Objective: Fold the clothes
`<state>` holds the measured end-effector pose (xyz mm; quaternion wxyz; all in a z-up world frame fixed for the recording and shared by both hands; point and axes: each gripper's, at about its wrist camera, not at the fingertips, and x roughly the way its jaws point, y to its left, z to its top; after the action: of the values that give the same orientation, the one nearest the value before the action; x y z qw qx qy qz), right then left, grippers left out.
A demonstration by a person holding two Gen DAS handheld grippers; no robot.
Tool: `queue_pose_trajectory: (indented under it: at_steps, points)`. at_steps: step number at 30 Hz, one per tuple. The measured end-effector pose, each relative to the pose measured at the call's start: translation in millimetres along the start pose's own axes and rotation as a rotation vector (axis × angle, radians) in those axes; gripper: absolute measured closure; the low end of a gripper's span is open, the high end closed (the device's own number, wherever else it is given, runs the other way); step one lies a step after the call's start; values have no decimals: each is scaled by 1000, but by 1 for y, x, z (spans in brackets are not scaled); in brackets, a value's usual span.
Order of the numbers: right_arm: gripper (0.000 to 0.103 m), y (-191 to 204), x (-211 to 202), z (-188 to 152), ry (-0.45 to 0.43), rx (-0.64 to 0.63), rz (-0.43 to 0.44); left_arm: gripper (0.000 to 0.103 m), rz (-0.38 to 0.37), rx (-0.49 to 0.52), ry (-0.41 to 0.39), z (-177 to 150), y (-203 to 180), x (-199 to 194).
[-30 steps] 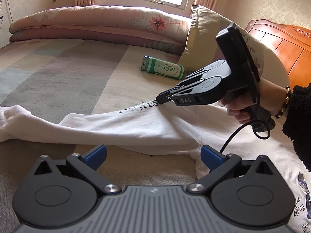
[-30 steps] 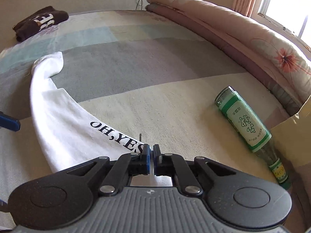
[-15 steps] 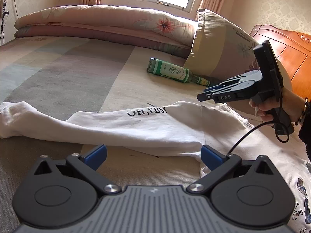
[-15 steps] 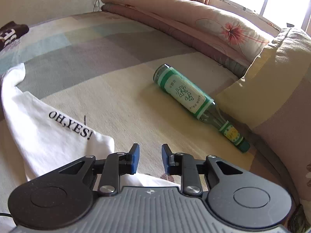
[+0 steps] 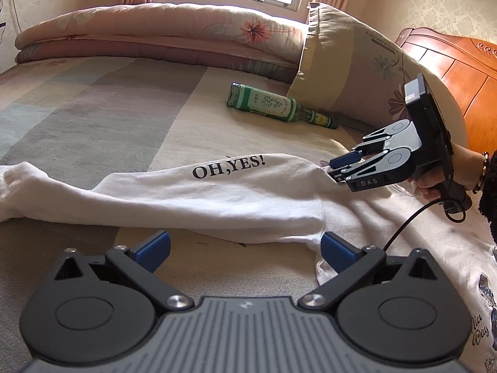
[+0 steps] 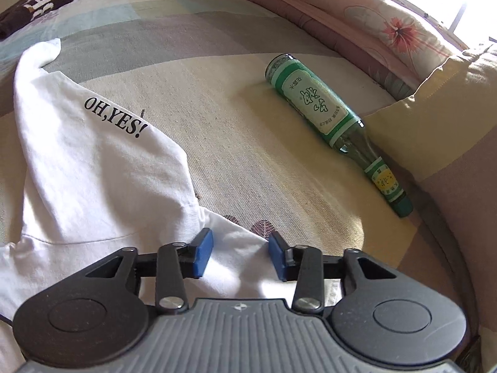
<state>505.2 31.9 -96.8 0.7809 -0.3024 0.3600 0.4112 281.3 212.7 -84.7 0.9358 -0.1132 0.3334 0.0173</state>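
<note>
White shirt [image 5: 236,192] sleeve printed "OH,YES!", both hand-held grippers [image 5: 245,250] [image 6: 239,253] spread, "DAS" on right one

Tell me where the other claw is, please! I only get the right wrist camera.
Observer: The left claw is open and holds nothing. It is by the near edge of the white shirt.
Operator: Does the shirt say more than the OH,YES! lettering?
Observer: Yes. On the shirt's front, at the far right of the left wrist view, is a cartoon Nice Day print.
Operator: What's behind the pillow?
Observer: An orange wooden headboard stands behind it.
</note>
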Motion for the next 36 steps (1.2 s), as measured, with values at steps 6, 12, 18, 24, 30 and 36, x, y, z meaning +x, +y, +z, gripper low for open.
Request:
queue_pose_trajectory:
  at_steps: [6,12,18,24,30,36]
  points:
    - [100,-13,3,11,-81,135,-152,1,6,-4,-2,1,0,1]
    - [63,-19,-28,5,-106,336,-162,1,1,-6,-5,1,1,0]
    - [43,-29,-30,-31,-12,633,-90,1,17,-25,-6,1,5,-2]
    - [33,-62,3,-18,-133,757,-116,1,24,-19,-7,1,3,-1]
    - [33,-61,-1,-6,-118,724,-130,1,19,-20,-9,1,5,-2]
    - [17,-45,-6,-14,-76,766,2,1,17,-46,-15,1,9,-5]
